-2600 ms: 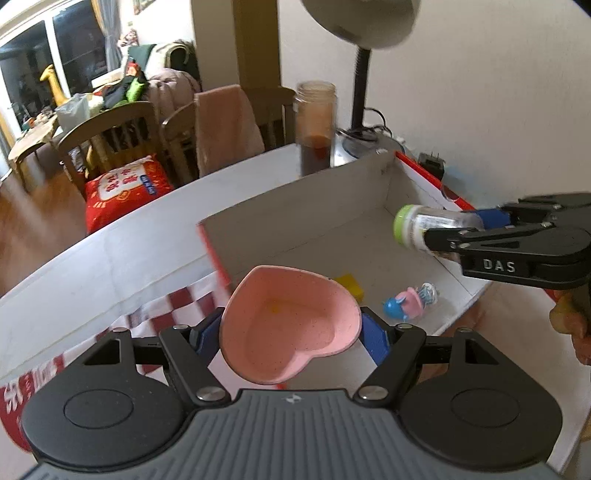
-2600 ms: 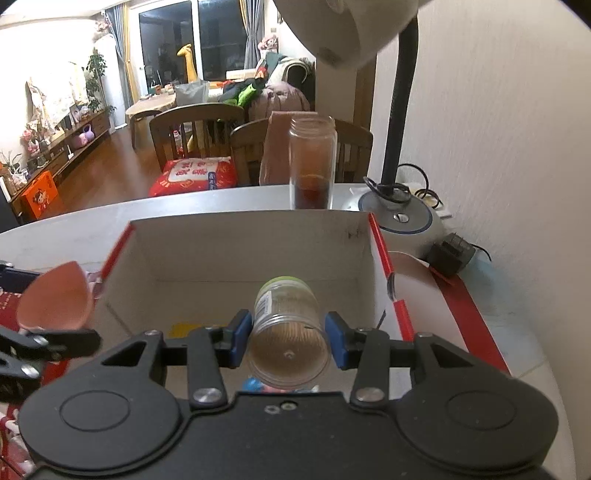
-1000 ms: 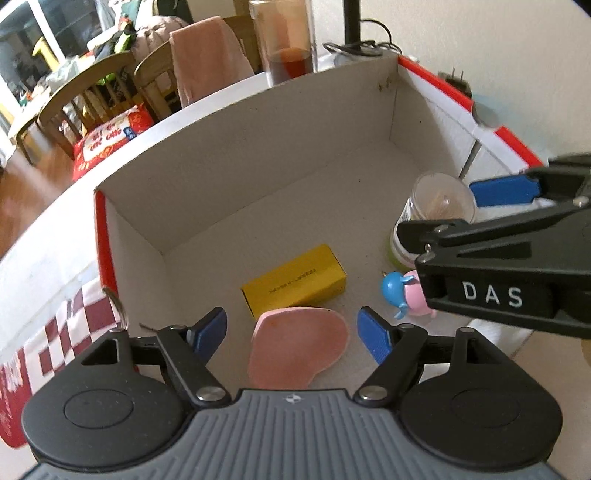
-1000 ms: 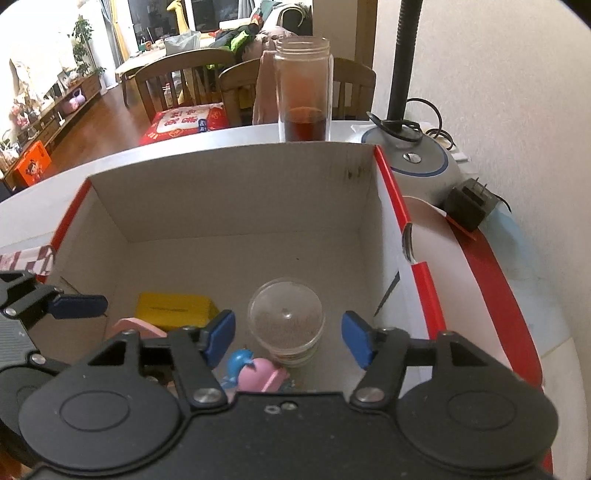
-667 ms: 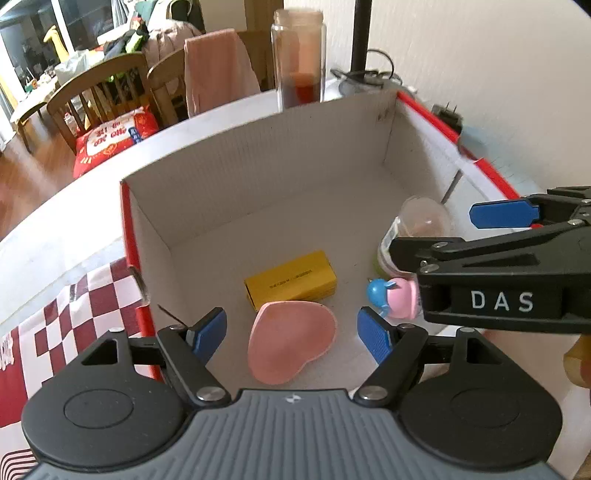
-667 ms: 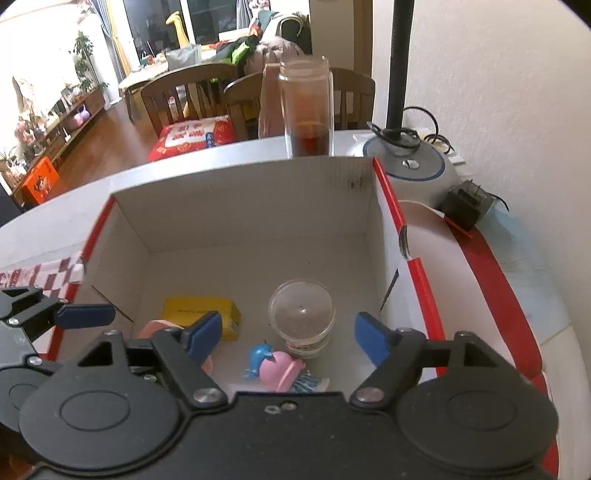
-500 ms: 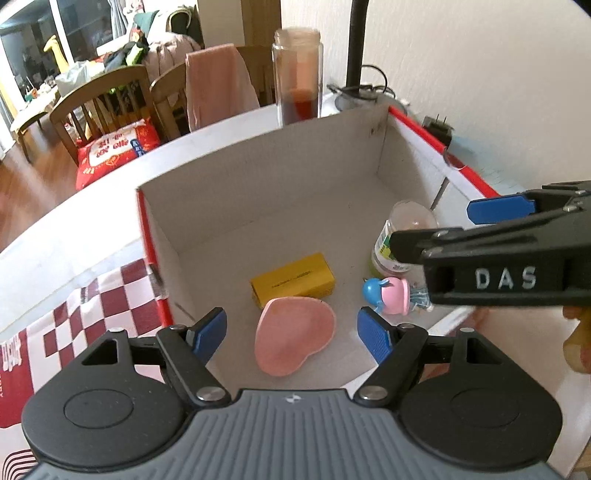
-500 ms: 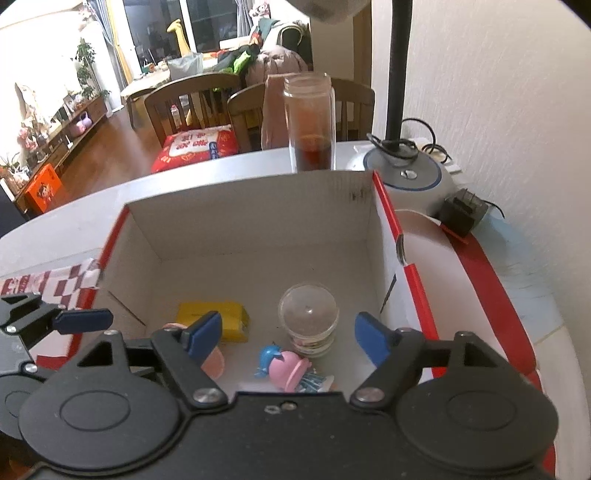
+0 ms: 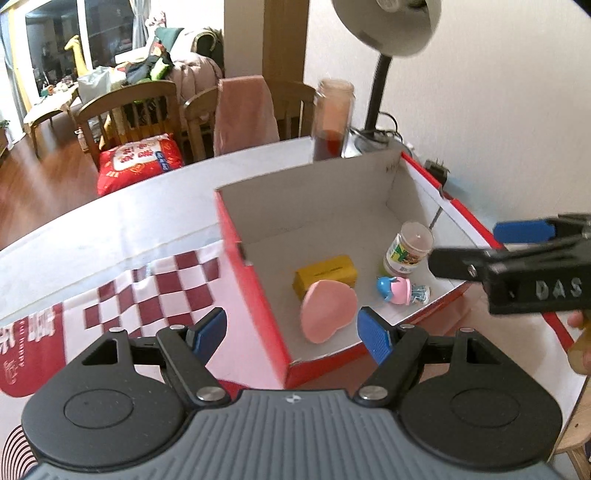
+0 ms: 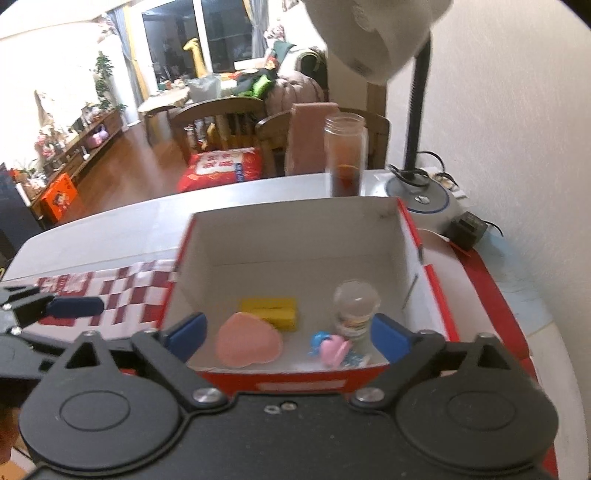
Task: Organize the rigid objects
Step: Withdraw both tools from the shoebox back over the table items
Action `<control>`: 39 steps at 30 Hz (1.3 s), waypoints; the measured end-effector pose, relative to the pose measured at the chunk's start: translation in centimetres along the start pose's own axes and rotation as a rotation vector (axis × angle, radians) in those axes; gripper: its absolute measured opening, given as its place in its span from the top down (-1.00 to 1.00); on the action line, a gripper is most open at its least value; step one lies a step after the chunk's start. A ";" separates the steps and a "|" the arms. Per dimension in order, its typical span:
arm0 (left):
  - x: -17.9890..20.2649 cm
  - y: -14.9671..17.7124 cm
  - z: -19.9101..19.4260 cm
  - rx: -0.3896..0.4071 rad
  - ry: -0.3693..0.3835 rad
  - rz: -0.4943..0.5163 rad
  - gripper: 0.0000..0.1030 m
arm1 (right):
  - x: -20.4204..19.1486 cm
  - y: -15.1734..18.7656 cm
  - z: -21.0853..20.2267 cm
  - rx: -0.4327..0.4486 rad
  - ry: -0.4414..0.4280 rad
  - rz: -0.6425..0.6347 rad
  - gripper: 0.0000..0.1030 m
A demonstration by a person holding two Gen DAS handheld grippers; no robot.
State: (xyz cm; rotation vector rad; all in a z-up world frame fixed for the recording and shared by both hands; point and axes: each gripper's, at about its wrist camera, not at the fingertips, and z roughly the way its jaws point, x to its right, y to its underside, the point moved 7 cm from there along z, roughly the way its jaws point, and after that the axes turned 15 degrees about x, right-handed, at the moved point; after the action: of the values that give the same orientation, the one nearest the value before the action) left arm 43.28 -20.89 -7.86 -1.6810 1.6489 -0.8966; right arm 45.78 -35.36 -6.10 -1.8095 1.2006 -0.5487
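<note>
A red-and-white cardboard box (image 9: pixel 314 199) (image 10: pixel 295 236) stands open on the white table. Inside it lie a pink heart-shaped dish (image 9: pixel 327 310) (image 10: pixel 249 341) face down, a yellow packet (image 9: pixel 325 271) (image 10: pixel 269 312), a clear jar (image 9: pixel 408 249) (image 10: pixel 354 306) with a printed label, and a small pink-and-blue toy (image 9: pixel 399 291) (image 10: pixel 334 347). My left gripper (image 9: pixel 291 334) hovers open over the box's near left corner and holds nothing. My right gripper (image 10: pixel 288 334) (image 9: pixel 476 247) hangs above the box's near edge, its jaws opening with nothing between them.
A desk lamp (image 9: pixel 391 29) (image 10: pixel 421 195) and a tall glass jar of dark liquid (image 9: pixel 332 125) (image 10: pixel 345 158) stand behind the box. A red chequered cloth (image 9: pixel 155 288) (image 10: pixel 122 291) lies to its left. A black plug adapter (image 10: pixel 467 229) sits by the wall. Wooden chairs stand beyond the table.
The dish and the clear jar, earlier held, now rest in the box. Both grippers have risen and drawn back from it, the left sliding leftward. The right jaws have spread wider.
</note>
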 end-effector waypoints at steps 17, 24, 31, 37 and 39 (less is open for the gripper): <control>-7.2 3.4 -11.4 0.115 0.004 0.026 -0.63 | -9.5 3.2 -6.2 0.074 -0.066 -0.031 -0.99; -12.0 6.5 -13.7 0.104 -0.053 -0.014 -0.64 | -12.8 6.2 -6.7 0.052 -0.092 -0.028 -0.99; -17.1 10.8 -15.2 0.079 -0.124 -0.042 -0.64 | -15.1 9.9 -5.9 0.005 -0.088 -0.061 -0.99; -19.6 14.9 -15.5 0.043 -0.145 -0.043 -0.64 | -16.4 12.9 -5.5 -0.036 -0.082 -0.092 -0.99; -20.1 16.2 -15.4 0.028 -0.144 -0.046 -0.64 | -16.6 13.7 -5.2 -0.043 -0.075 -0.103 -0.99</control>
State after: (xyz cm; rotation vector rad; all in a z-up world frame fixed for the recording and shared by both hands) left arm 21.42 -0.91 -12.99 -1.7283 1.5007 -0.7968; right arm 27.67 -24.89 -13.32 -1.9194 1.0808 -0.5126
